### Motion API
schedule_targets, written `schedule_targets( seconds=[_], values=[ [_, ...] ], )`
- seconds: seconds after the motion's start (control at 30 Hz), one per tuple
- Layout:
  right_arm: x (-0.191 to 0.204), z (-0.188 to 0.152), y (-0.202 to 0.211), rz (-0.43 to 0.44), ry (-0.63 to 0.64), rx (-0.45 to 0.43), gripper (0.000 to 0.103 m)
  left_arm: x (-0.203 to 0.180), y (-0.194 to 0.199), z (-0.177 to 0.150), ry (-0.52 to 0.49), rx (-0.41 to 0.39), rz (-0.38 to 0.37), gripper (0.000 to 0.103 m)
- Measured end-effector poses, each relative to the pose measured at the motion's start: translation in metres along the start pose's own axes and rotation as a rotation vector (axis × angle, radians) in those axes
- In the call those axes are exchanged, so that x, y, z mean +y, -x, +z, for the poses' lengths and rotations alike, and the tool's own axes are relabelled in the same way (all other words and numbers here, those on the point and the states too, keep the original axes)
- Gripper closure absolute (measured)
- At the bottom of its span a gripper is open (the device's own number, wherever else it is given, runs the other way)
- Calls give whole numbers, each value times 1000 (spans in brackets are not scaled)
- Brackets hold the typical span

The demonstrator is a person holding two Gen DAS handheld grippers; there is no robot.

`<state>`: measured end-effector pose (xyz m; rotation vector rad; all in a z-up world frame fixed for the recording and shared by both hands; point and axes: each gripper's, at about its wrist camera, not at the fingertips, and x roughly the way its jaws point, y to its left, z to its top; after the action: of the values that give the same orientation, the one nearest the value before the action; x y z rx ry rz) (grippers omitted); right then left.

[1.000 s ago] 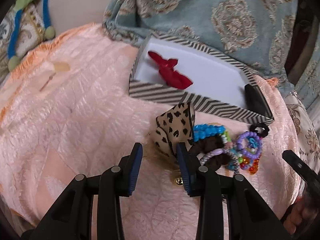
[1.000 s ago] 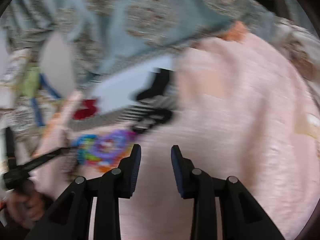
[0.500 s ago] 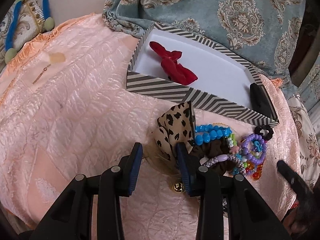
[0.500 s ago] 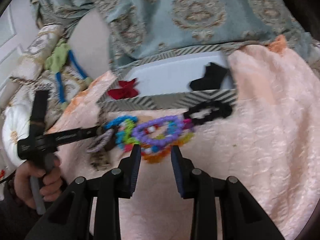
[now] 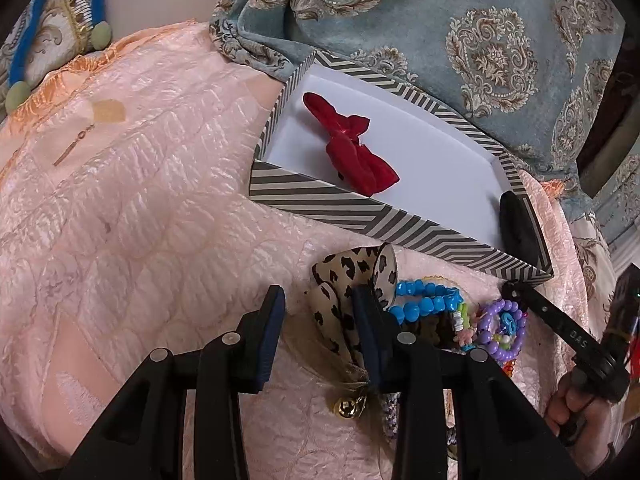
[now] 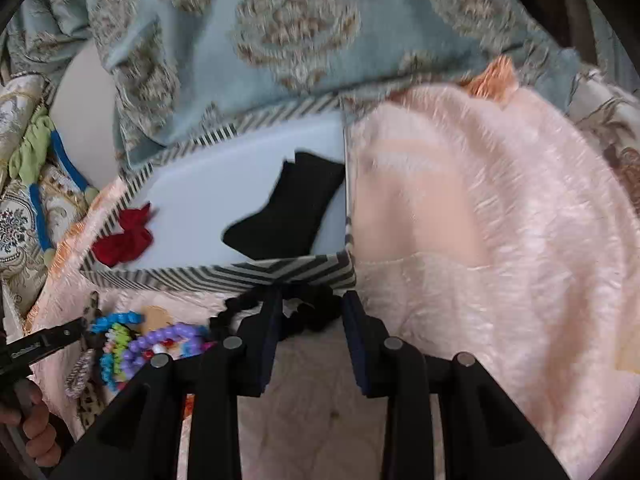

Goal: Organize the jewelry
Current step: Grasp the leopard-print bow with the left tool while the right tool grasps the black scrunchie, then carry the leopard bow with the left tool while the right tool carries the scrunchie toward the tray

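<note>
Leopard bow [image 5: 352,280] sits between spread fingers of left gripper [image 5: 318,328], on pink bedspread [image 5: 140,220] w/ bead bracelets [image 5: 460,320] just right. Black scrunchie [image 6: 308,312] lies between open right gripper [image 6: 306,344] fingers, by striped box [image 6: 220,276]; 0.5 s ago purple beads were there.

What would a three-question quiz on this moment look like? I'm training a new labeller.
1. True or false: the red bow lies inside the striped box.
2. Which gripper has the black scrunchie between its open fingers? A left B right
3. Fill in: the leopard bow lies ____ the box.

Key: 1 true; 2 B, the right gripper; 3 outside.
</note>
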<state>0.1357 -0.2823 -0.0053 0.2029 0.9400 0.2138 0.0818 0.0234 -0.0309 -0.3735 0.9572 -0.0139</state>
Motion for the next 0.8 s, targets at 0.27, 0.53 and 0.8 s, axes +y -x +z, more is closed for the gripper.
schedule_targets(
  seconds=[0.27,0.53,0.8],
  values=[
    [6,-3,-1,18,47,-18,94,1,-1,0,20,16,-57,85],
    [19,-22,37,10,106,-110,95,-5,18,-1,-13,-54,-73,103],
    [18,-24,73,35,83,-182,95,14,61,7,67,-176,-176,103]
  ],
)
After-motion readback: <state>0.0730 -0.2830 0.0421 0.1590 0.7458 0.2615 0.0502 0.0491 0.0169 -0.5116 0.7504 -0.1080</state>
